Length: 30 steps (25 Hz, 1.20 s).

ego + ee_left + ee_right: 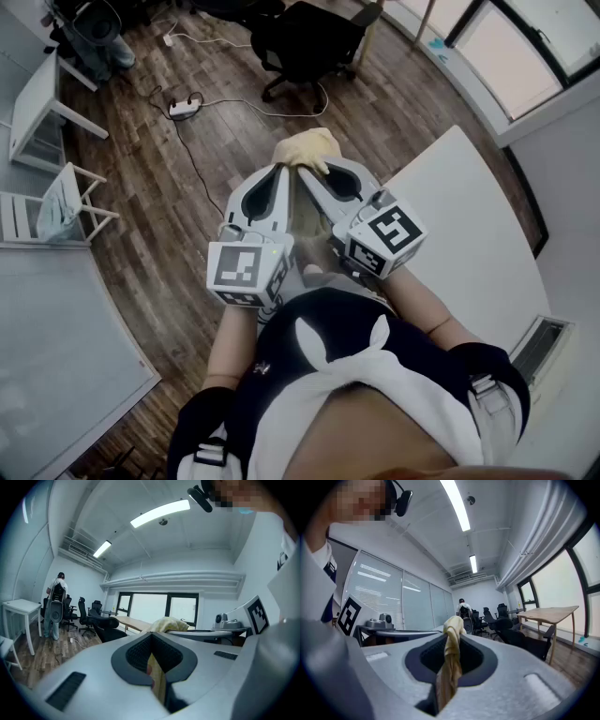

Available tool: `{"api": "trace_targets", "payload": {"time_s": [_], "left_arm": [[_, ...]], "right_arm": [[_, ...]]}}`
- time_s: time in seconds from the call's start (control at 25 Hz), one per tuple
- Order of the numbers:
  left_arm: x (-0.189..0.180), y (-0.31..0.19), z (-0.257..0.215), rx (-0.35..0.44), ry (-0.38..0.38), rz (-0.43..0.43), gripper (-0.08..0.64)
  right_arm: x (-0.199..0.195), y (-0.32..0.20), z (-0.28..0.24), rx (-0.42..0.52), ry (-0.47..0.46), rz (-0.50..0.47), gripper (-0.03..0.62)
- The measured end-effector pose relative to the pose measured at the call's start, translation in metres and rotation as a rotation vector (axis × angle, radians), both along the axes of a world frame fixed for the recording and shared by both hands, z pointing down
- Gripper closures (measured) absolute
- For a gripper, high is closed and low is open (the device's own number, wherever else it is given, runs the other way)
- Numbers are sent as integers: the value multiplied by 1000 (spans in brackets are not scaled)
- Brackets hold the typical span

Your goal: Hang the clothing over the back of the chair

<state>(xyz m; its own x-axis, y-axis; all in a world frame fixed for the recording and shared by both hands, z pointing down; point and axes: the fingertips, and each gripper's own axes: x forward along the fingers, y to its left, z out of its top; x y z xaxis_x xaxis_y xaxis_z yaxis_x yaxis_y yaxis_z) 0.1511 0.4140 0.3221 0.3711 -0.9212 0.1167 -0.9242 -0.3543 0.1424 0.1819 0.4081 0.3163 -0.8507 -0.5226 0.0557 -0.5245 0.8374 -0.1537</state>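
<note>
A pale yellow garment [307, 148] is bunched up in front of me, above the wooden floor. Both grippers are side by side and level, tips nearly touching. My left gripper [281, 171] is shut on the garment; in the left gripper view a strip of the yellow cloth [158, 674] is pinched between its jaws. My right gripper [322, 172] is shut on it too, and in the right gripper view the twisted cloth [450, 660] runs up through the jaws. A black office chair [309, 42] stands ahead across the floor, its back facing away.
A white table [469, 234] lies to my right and a white slatted chair [56, 211] to my left. A power strip [185, 106] with cables lies on the floor. A wooden table [548, 615] and more office chairs stand by the windows; a person [57, 602] stands far off.
</note>
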Motion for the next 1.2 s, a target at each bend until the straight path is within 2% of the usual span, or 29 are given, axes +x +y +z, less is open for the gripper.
{"api": "trace_targets", "payload": {"time_s": [0.36,1.2], "left_arm": [[-35,-39,3,-9,7,26,554],[-131,-182,15,-49,10,54,554]], "right_arm": [[-34,-39,1,-6,2,15,551],[-122,-179,7,-34,6,54,551]]}}
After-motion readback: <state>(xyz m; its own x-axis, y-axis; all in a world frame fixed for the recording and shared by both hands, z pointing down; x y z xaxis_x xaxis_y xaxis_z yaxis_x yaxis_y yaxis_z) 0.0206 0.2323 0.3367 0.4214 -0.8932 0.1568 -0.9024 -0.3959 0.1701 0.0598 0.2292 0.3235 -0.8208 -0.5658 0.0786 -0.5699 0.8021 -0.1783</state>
